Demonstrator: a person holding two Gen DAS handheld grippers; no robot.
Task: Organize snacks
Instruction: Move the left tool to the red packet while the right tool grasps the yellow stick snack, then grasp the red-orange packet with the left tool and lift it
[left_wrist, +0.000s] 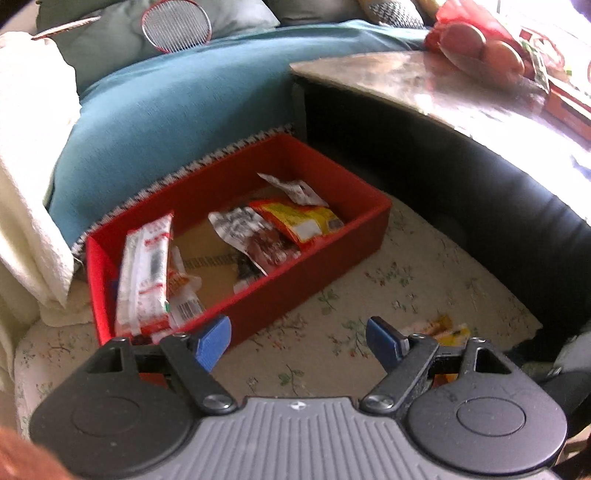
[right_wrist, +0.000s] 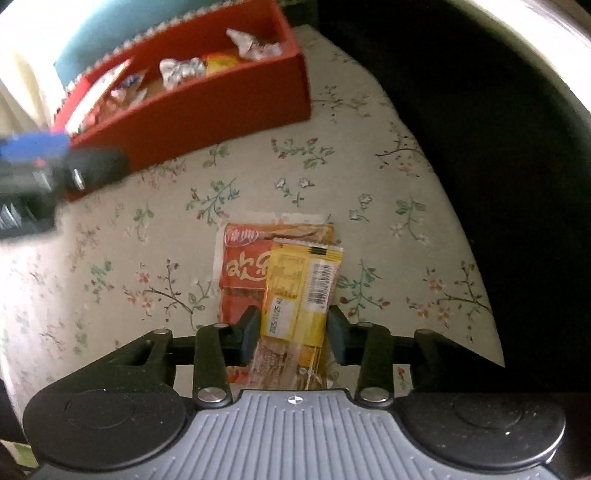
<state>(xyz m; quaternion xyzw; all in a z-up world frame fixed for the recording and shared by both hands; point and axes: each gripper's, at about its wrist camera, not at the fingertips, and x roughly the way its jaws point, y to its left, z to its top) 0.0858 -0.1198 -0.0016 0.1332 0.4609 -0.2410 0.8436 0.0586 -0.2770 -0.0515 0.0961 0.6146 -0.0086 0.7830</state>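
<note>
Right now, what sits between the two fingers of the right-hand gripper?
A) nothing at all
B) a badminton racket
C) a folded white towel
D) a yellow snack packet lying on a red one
D: in the right wrist view the right gripper has its fingers on either side of the yellow snack packet, which lies on top of the red snack packet on the floral cloth.

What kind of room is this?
Probably a living room at home: a sofa with a teal cover, a badminton racket on its cushions, and a low table beside it.
</note>
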